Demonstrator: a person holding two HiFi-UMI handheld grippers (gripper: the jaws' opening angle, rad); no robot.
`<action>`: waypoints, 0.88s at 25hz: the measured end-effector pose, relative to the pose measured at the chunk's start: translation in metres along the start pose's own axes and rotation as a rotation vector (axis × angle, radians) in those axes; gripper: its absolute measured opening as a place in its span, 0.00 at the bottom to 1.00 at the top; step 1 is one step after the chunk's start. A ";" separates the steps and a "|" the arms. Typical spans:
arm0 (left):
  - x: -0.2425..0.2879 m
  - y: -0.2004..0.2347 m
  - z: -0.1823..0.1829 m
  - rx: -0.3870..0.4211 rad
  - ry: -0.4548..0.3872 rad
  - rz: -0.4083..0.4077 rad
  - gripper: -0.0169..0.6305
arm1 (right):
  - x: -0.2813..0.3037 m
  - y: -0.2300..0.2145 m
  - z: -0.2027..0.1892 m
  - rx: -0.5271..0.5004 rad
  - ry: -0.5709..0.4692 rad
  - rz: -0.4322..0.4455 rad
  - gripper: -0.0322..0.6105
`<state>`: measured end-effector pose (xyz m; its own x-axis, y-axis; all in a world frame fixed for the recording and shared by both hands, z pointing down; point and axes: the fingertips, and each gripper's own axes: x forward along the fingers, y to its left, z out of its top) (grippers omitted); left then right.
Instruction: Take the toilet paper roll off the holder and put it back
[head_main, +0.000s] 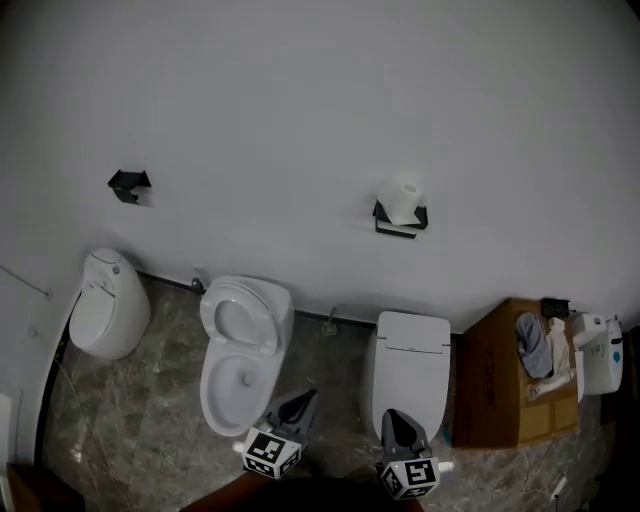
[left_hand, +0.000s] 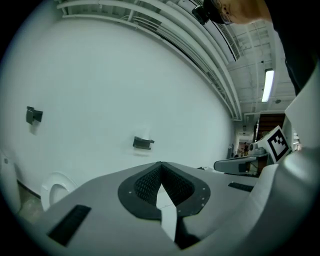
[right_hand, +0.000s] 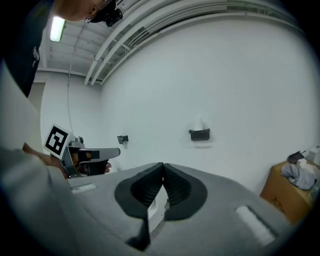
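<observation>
A white toilet paper roll (head_main: 404, 198) stands on a black wall holder (head_main: 400, 222) above the closed toilet. Both grippers hang low at the bottom of the head view, far from it. My left gripper (head_main: 300, 403) is over the open toilet's front and my right gripper (head_main: 397, 420) is over the closed toilet. In the left gripper view the jaws meet at their tips, left gripper (left_hand: 161, 164) shut and empty, with the holder (left_hand: 143, 143) small ahead. The right gripper (right_hand: 163, 165) is also shut with nothing in it, and the holder (right_hand: 199, 134) and roll (right_hand: 200, 123) lie ahead.
A second, empty black holder (head_main: 129, 184) is on the wall to the left. Below stand a white urinal-like fixture (head_main: 108, 302), an open toilet (head_main: 243, 350) and a closed toilet (head_main: 410, 370). A cardboard box (head_main: 510, 375) with cloth stands at the right.
</observation>
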<state>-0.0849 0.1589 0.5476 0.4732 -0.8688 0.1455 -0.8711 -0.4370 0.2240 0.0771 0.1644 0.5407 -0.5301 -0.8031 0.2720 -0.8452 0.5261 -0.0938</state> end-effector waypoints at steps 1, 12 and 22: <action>0.001 0.009 0.006 0.001 0.003 -0.022 0.05 | 0.011 0.008 0.005 -0.008 -0.010 -0.004 0.05; 0.038 0.057 0.043 0.022 -0.015 -0.097 0.05 | 0.095 0.013 0.047 -0.016 -0.056 -0.048 0.05; 0.080 0.083 0.057 0.050 -0.035 -0.072 0.05 | 0.154 -0.008 0.075 -0.077 -0.090 -0.028 0.05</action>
<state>-0.1266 0.0400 0.5229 0.5304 -0.8422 0.0967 -0.8411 -0.5086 0.1840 -0.0026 0.0152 0.5112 -0.5136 -0.8377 0.1859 -0.8537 0.5206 -0.0129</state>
